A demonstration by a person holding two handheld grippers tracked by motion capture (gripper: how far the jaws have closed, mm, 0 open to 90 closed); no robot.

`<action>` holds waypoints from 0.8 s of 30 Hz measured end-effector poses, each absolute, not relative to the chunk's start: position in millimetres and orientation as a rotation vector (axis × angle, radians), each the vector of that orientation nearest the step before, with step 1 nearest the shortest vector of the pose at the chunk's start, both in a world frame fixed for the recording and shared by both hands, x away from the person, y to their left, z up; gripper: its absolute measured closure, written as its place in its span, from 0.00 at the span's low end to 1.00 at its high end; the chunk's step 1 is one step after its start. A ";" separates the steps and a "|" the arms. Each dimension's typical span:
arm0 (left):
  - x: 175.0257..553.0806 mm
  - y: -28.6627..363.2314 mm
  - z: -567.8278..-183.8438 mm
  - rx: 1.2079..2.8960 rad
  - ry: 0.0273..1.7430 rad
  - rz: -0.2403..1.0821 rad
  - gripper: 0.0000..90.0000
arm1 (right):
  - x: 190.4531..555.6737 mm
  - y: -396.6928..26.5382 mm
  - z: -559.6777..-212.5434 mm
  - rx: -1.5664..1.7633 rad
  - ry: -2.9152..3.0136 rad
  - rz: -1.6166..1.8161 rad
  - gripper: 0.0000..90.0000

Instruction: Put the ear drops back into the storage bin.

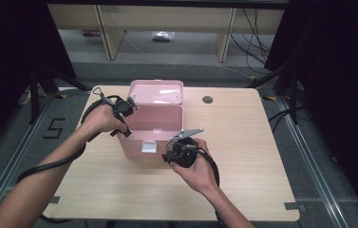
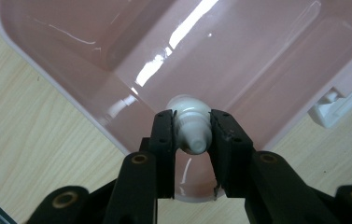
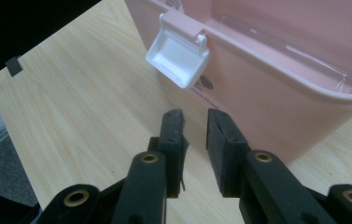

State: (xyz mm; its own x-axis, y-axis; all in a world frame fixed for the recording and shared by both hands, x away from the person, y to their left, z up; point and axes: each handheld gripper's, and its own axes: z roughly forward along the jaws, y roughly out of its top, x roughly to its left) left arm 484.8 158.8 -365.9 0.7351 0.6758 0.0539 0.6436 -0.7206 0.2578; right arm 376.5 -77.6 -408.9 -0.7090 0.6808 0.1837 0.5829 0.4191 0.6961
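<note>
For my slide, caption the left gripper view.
Left gripper holds a small white bottle over the open pink box.

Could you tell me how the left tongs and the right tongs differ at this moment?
The left tongs grip a small white bottle; the right tongs have nothing between their jaws. The left tongs hang over the open pink box; the right tongs sit outside it, near its white latch. Both have black jaws.
</note>
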 end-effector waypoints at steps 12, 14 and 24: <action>486.2 159.7 -370.0 2.728 1.047 0.200 0.79 | 374.3 -75.1 -409.1 1.239 2.521 1.138 0.85; 486.8 159.8 -370.6 2.717 1.056 0.206 0.79 | 373.4 -75.6 -407.3 1.231 2.546 1.138 0.85; 488.4 160.8 -373.6 2.727 1.064 0.206 0.79 | 374.6 -76.6 -407.7 1.201 2.537 1.123 0.85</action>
